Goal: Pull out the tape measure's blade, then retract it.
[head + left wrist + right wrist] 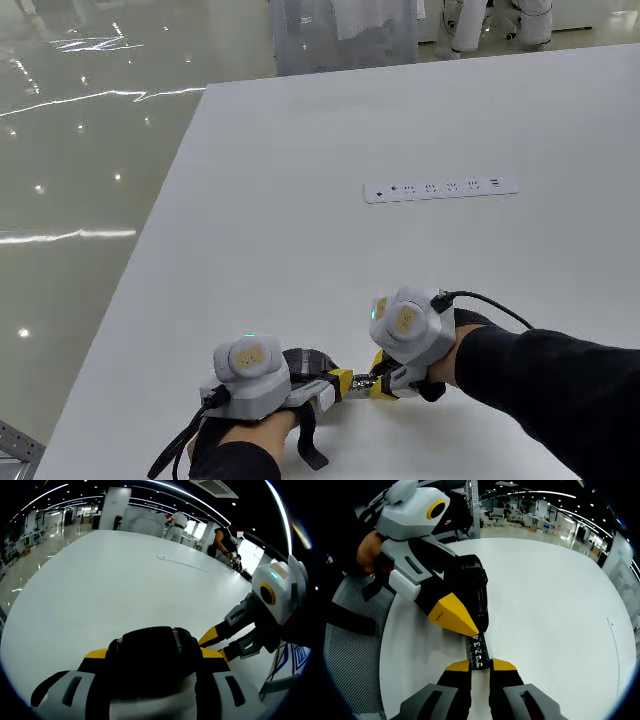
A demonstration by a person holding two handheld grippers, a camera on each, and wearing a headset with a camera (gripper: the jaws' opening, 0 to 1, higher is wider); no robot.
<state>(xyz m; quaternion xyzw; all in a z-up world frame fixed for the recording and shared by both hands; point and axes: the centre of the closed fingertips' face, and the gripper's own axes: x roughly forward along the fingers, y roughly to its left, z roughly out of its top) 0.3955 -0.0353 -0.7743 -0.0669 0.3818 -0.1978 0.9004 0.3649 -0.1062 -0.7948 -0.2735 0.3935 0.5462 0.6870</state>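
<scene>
In the head view, the black tape measure [308, 362] sits near the front edge of the white table [300, 200], held in the left gripper [325, 377]. The right gripper [378, 378] is just beside it, and a power strip [440, 187] lies well apart, farther back. In the left gripper view, the tape measure [150, 665] is squeezed between that gripper's two yellow-tipped jaws, with the right gripper [216, 645] close by on the right. In the right gripper view, the right gripper [480, 666] pinches the end of the blade [477, 650] — only a short bit is out, running back to the tape measure [470, 585] in the left gripper [455, 614].
</scene>
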